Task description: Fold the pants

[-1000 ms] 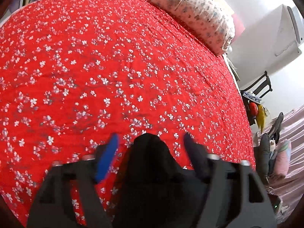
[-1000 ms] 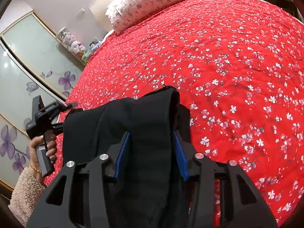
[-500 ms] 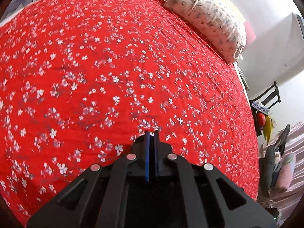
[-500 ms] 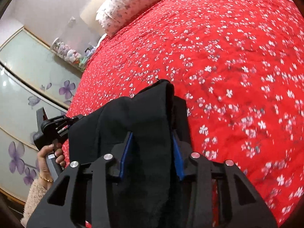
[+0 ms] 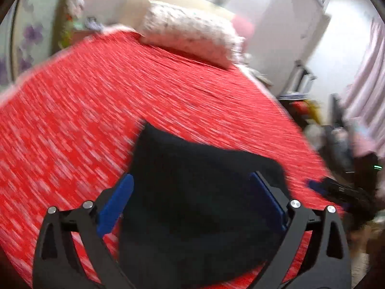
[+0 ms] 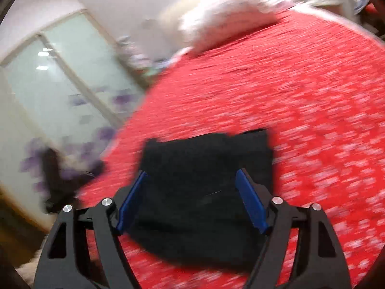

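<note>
The black pants (image 5: 204, 187) lie folded into a compact block on the red flowered bedspread (image 5: 72, 120). In the blurred left wrist view my left gripper (image 5: 192, 200) hovers over the near end of the block, its jaws opening wide, and the blue pads (image 5: 115, 204) are clear of the cloth. In the right wrist view the pants (image 6: 207, 168) lie flat ahead. My right gripper (image 6: 191, 200) hangs above them with its jaws opening and no cloth pinched. The other gripper shows as a dark blur at each view's edge (image 5: 336, 192) (image 6: 60, 180).
A pale patterned pillow (image 5: 192, 31) (image 6: 228, 16) lies at the head of the bed. Frosted wardrobe doors with purple flowers (image 6: 60, 72) stand along one side. Dark furniture and clutter (image 5: 336, 132) crowd the other side, beside a pink curtain.
My right gripper has let go of the pants fold and drawn back and up. The left gripper, shut half a second ago, is wide open and has swung toward the pants.
</note>
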Action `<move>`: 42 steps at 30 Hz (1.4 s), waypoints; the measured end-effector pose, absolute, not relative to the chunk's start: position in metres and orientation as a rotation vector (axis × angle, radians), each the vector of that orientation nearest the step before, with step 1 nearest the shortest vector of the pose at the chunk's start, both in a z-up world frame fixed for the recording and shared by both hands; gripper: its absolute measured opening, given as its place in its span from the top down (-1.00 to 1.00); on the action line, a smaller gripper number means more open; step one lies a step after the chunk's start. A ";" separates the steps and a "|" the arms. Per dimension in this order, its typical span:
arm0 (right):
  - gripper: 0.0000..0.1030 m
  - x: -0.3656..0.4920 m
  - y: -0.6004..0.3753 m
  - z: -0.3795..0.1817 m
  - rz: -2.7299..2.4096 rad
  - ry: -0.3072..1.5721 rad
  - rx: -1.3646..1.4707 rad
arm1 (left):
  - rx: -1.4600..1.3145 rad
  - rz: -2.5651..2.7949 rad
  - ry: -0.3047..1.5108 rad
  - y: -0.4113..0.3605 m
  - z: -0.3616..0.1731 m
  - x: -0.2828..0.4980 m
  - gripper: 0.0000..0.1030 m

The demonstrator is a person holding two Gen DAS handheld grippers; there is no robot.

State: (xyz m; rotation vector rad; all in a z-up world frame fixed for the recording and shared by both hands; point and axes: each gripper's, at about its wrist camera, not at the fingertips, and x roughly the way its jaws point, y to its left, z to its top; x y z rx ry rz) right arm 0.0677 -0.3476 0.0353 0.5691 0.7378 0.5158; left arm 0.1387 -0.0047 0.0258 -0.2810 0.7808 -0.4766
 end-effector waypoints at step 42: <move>-0.61 0.088 -0.387 -0.025 0.246 0.862 0.766 | -0.276 -0.483 0.802 -0.022 -0.027 0.087 -0.96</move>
